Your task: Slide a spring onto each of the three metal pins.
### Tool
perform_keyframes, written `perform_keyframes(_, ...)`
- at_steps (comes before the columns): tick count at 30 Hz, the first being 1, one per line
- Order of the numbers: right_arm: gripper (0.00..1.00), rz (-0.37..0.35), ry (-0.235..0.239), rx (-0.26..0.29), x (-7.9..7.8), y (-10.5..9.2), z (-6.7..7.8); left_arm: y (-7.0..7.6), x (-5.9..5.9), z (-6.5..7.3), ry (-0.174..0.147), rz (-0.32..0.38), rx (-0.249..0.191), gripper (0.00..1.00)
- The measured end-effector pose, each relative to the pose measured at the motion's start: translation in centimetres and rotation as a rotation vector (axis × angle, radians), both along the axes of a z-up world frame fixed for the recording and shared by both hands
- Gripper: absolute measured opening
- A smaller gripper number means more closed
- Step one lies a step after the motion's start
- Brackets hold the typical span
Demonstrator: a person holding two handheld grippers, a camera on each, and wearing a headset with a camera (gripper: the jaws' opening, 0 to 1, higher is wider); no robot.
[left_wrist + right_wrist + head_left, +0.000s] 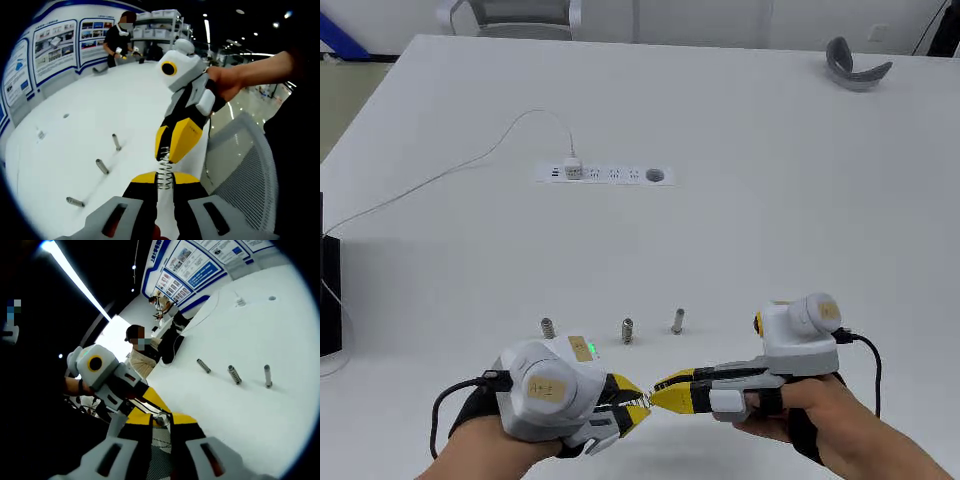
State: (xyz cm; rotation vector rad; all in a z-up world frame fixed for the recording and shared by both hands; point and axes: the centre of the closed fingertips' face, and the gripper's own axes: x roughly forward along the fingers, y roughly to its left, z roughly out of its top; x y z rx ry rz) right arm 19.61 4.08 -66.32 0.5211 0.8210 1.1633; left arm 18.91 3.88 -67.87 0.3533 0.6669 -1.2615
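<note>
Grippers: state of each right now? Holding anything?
Left gripper: shut on one end of the spring.
Right gripper: shut on the other end of the same spring.

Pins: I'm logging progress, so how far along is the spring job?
Done: the left pin and middle pin already wear springs. In hand: a third spring, pinched between the left gripper and right gripper. Left: the right pin looks bare.
</note>
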Motion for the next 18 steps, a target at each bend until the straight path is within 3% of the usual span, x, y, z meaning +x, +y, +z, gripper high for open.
perform_keyframes(8, 0.12, 0.035, -0.049, -0.041, -0.1, 0.0, 0.3, -0.2, 0.0, 0.2, 0.006, -0.024, -0.012, 0.1)
perform_keyframes(18, 0.12, 0.213, -0.25, -0.24, 0.1, -0.4, 1.9, -1.3, 0.3, 1.4, 0.025, -0.064, -0.076, 0.1)
